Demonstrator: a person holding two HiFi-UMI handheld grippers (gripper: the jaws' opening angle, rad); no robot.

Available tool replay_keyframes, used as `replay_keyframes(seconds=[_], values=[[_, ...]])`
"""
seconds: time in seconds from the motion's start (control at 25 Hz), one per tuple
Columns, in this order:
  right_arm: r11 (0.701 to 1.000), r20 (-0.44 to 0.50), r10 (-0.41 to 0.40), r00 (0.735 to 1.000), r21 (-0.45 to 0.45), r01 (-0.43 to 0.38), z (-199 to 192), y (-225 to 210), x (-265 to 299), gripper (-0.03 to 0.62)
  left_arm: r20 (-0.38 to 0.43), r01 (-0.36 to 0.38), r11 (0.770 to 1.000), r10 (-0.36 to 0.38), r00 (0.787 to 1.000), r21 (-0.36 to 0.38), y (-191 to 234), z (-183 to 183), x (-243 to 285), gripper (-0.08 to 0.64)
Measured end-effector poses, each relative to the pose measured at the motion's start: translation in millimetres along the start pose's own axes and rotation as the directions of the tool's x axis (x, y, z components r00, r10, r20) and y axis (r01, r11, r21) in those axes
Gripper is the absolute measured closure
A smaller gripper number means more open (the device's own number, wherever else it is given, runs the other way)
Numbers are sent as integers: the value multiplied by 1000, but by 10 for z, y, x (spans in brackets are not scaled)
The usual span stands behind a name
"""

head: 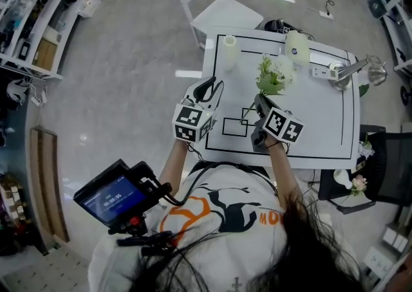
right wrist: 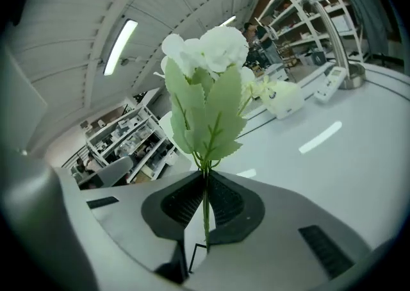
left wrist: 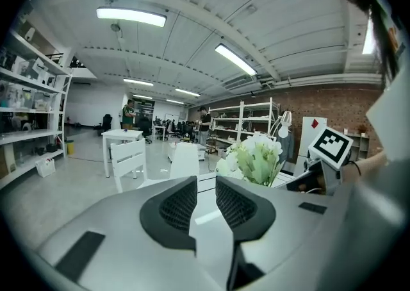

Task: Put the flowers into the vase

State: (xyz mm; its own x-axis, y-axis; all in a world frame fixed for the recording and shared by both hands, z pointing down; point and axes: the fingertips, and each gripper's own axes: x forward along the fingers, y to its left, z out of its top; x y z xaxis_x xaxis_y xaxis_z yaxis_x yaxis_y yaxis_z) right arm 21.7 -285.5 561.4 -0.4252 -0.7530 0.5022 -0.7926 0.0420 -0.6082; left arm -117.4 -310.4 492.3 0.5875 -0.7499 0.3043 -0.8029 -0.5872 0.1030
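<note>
White table (head: pixel 322 130) marked with black lines stands on a grey floor, with a white chair (head: pixel 212 1) behind it. Near the table's far left corner stands the vase (head: pixel 228 51), upright and apart from both grippers. To the right of the vase and nearer the person, the right gripper (head: pixel 260 100) has its jaws clamped on the thin green stem of the flowers (head: pixel 273 77), whose white blooms and leaves rise above the pads, clear of the vase. The left gripper (head: pixel 210 89) hovers nearer the person than the vase, its jaws a little apart with nothing between them
</note>
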Motion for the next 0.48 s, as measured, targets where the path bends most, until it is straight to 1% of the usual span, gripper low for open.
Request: replay_keyframes(seconds=[0.08, 0.16, 0.24, 0.32, 0.48], values=[[997, -8, 15, 1000, -76, -16, 51, 71, 25, 560, 3, 1, 1000, -1, 1000, 0, 81, 49, 75, 465], [991, -24, 46, 999, -124, -49, 66, 146, 59, 560, 12, 5, 1000, -5, 1000, -13, 161, 118, 150, 436], [986, -32, 75, 997, -146, -79, 111, 218, 74, 560, 16, 13, 1000, -13, 1000, -13, 228, 193, 243, 406], [982, -41, 93, 995, -159, -99, 151, 251, 82, 560, 8, 24, 1000, -24, 1000, 6, 273, 253, 353, 382], [974, -57, 101, 993, -199, -111, 193, 297, 79, 560, -14, 51, 998, -51, 999, 42, 341, 345, 550, 334]])
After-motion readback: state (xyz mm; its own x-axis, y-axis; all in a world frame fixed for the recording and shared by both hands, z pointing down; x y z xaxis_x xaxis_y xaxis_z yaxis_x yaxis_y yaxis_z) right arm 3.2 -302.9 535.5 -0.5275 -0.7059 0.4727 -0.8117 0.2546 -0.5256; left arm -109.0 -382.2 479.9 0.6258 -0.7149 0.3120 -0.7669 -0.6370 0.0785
